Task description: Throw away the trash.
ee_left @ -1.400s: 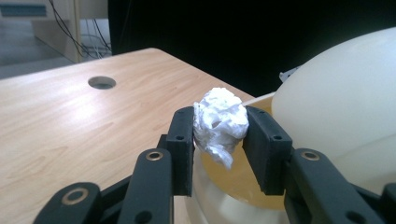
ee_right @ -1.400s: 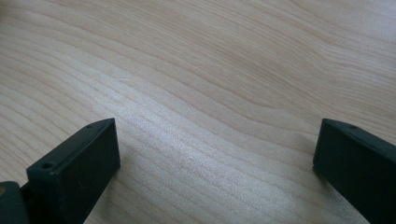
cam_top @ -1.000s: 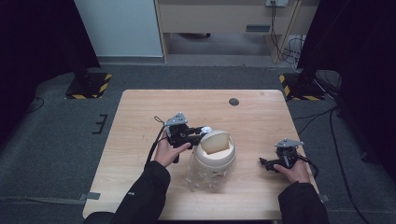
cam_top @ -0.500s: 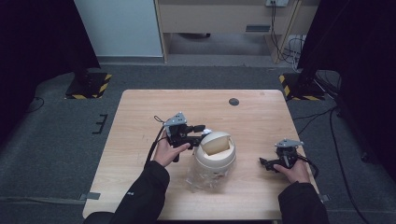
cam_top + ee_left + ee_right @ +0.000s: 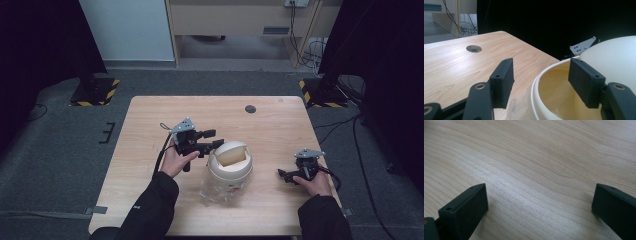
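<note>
A small bin with a cream domed lid [image 5: 230,159] and a clear body [image 5: 216,191] stands near the table's middle front. Its swing flap [image 5: 231,152] is tilted inward. My left gripper [image 5: 216,138] is open at the lid's left rim. In the left gripper view the left gripper [image 5: 541,72] straddles that rim [image 5: 536,82], with one jaw outside it and the other over the flap [image 5: 556,87]. My right gripper [image 5: 283,174] rests open low over the table at the front right, apart from the bin. Between its jaws the right gripper [image 5: 539,202] has only bare wood.
The wooden table [image 5: 280,130] has a round dark grommet [image 5: 250,109] near its far edge. Crumpled clear plastic [image 5: 207,195] lies at the bin's base. The right gripper's grey plate [image 5: 582,46] shows beyond the lid. Dark stands with striped bases [image 5: 95,90] flank the table on the floor.
</note>
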Demonstrator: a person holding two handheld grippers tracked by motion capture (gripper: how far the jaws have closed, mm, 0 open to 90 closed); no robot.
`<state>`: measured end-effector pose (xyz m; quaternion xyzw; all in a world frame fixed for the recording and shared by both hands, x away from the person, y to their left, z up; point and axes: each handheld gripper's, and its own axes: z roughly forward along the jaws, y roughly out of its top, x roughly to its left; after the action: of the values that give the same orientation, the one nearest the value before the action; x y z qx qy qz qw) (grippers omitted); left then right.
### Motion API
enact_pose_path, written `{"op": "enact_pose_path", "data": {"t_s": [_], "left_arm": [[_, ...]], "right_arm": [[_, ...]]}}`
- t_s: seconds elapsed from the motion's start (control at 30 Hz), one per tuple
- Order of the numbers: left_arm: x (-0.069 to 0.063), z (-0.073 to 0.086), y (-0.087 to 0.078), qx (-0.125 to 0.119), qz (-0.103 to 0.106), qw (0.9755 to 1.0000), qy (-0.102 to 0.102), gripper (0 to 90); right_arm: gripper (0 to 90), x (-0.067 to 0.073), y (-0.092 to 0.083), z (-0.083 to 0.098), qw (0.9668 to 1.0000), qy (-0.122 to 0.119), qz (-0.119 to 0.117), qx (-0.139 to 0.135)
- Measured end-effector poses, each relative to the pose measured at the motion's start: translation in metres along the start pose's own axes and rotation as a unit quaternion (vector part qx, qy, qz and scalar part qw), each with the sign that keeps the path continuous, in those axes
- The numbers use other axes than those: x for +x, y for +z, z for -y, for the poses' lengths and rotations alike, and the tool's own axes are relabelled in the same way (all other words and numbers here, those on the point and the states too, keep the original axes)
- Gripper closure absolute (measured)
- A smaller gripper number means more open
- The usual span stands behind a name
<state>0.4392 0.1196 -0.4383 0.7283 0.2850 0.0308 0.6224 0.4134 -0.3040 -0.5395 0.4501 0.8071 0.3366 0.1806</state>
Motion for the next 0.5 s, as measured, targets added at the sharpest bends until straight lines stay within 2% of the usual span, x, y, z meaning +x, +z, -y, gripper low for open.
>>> {"op": "enact_pose_path", "data": {"t_s": [0.33,0.5], "left_arm": [[-0.001,-0.002,-0.003,-0.003,-0.004,1.0,0.004,36.2],[0.002,-0.006,-0.019,-0.001,-0.028,0.9995,0.016,35.4]], "right_arm": [[0.7,0.0,0.0,0.0,1.0,0.0,0.0,0.0],[0.7,0.0,0.0,0.0,1.0,0.0,0.0,0.0]]}}
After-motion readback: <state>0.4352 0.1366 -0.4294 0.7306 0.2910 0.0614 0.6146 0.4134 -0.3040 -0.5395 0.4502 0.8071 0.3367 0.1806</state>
